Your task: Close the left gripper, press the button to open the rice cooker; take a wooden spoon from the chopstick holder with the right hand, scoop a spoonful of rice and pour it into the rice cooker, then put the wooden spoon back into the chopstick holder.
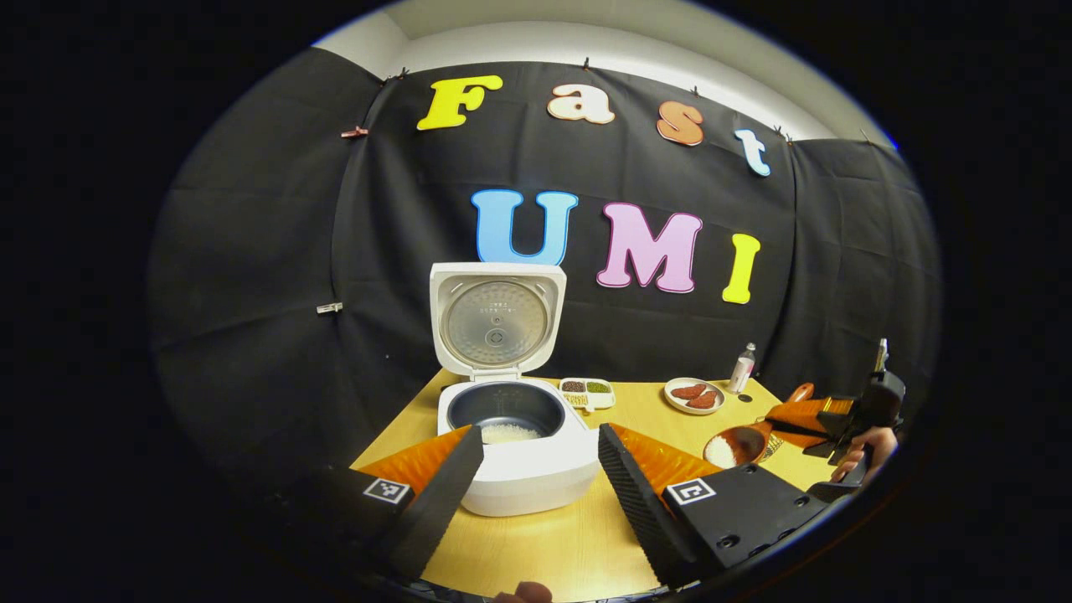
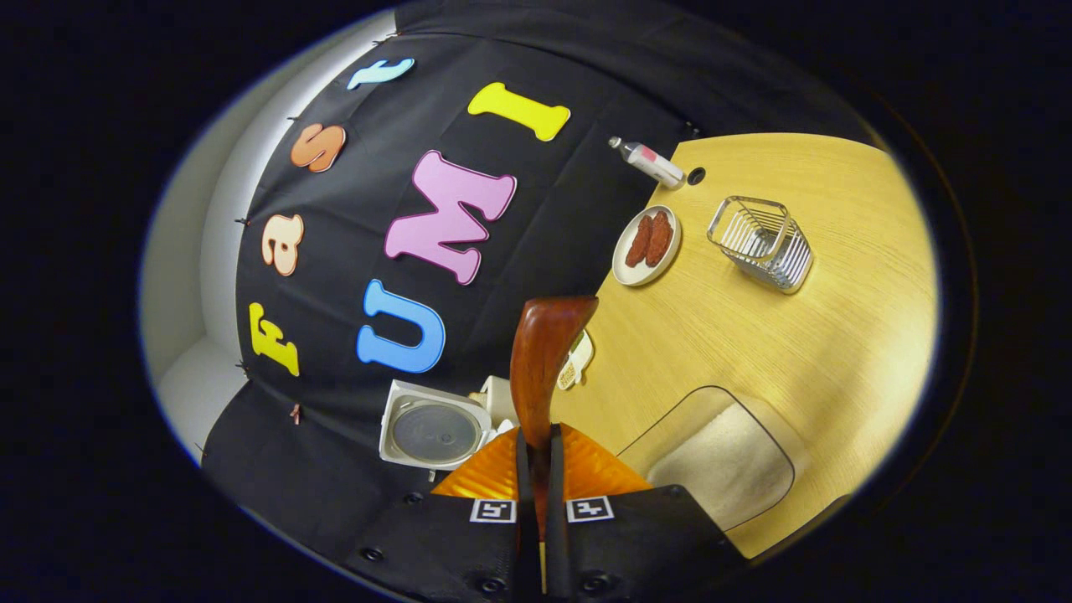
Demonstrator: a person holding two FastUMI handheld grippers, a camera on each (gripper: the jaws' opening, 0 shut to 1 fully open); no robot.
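The white rice cooker (image 1: pixel 519 469) stands open with its lid (image 1: pixel 496 318) upright and a little rice in the dark pot (image 1: pixel 507 412). My left gripper (image 1: pixel 540 437) is open just in front of it, nothing between its fingers. To the right, a hand (image 1: pixel 863 450) holds my right gripper (image 1: pixel 780 425), shut on the wooden spoon (image 1: pixel 735 448), whose bowl carries white rice above the table. In the right gripper view the right gripper (image 2: pixel 536 431) clamps the spoon (image 2: pixel 544 352), which points toward the open rice cooker (image 2: pixel 431 431). The wire chopstick holder (image 2: pixel 762 243) stands apart on the table.
A clear container of rice (image 2: pixel 724 461) lies close beside my right gripper. A plate of sausages (image 2: pixel 645 243), a small bottle (image 2: pixel 649 161) and a divided dish of grains (image 1: pixel 586 390) stand along the back of the wooden table (image 1: pixel 544 544). Black cloth walls it in.
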